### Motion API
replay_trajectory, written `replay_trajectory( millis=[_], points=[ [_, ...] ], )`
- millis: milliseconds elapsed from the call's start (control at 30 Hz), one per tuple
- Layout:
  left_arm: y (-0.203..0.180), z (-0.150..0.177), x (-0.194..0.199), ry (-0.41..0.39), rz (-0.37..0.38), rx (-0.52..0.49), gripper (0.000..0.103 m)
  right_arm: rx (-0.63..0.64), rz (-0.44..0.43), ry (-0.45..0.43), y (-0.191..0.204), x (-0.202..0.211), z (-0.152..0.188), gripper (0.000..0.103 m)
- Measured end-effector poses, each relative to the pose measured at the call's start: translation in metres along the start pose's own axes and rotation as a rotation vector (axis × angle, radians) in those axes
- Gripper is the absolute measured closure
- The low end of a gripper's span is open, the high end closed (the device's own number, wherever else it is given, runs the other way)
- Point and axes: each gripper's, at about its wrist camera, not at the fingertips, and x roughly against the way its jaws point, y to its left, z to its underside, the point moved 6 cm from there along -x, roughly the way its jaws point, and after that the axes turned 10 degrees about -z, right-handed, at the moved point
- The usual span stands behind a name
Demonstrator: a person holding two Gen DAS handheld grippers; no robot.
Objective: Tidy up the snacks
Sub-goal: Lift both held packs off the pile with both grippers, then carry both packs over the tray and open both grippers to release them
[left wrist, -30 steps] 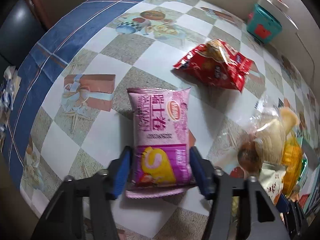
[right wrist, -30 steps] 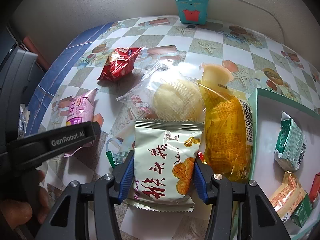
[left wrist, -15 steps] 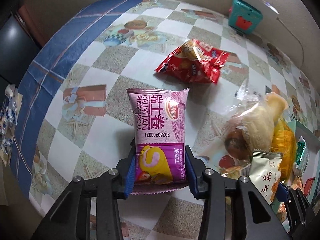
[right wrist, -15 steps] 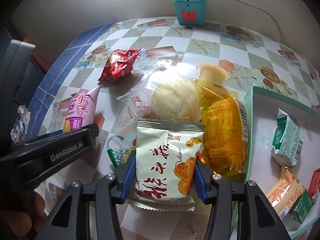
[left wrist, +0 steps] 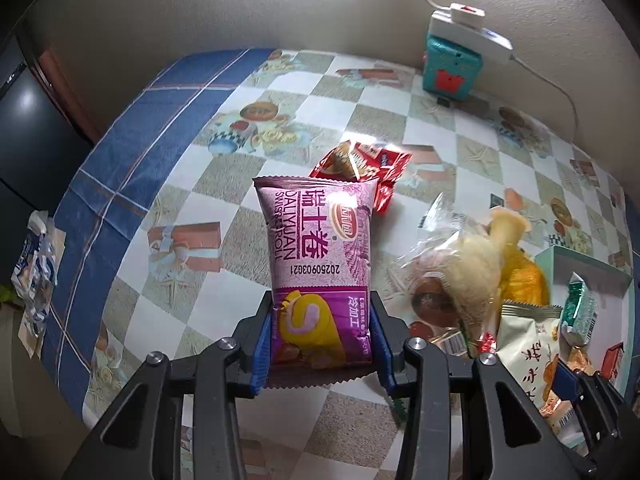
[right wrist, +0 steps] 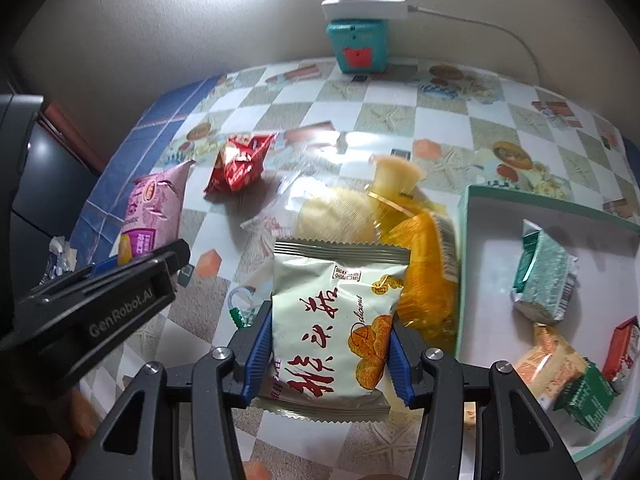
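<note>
Black scissor-arm grippers [left wrist: 322, 334], blue ribbed jaws, silver screws, white "GenRobot.AI" lettering.

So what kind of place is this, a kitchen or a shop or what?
Most likely a home dining or kitchen table set against a wall: a checked oilcloth printed with food pictures, loose snack packets such as the red one, and a white power strip lying on a teal box.

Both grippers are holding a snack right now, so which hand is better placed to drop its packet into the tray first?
Right, probably. The right gripper holds the white chip packet right beside the tray, whose near wall sits just past the orange bag. The left gripper with the pink Swiss roll packet is farther off.
</note>
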Motion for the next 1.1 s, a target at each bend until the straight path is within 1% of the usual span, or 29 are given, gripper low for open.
replay_trajectory(
  millis=[167,300,533,733,967,1100],
  points=[
    [-0.008,-0.007,0.017,-0.049,0.026,-0.007,0.059,-0.021,-0.005,-0.031,-0.007,0.018,-0.004,0.049],
    [-0.014,-0.010,0.035,-0.091,0.053,-0.011,0.059,-0.065,0.010,-0.060,-0.026,0.034,-0.008,0.049],
    [-0.044,-0.008,0.060,-0.138,0.107,-0.054,0.059,-0.184,0.055,-0.132,-0.081,0.069,-0.012,0.049],
    [-0.092,0.003,0.082,-0.175,0.170,-0.148,0.059,-0.311,0.104,-0.204,-0.139,0.105,-0.007,0.049],
    [-0.153,0.022,0.091,-0.155,0.256,-0.260,0.059,-0.453,0.147,-0.267,-0.205,0.139,0.008,0.049],
    [-0.181,0.033,0.084,-0.112,0.294,-0.309,0.059,-0.516,0.177,-0.292,-0.237,0.155,0.017,0.049]
  ],
)
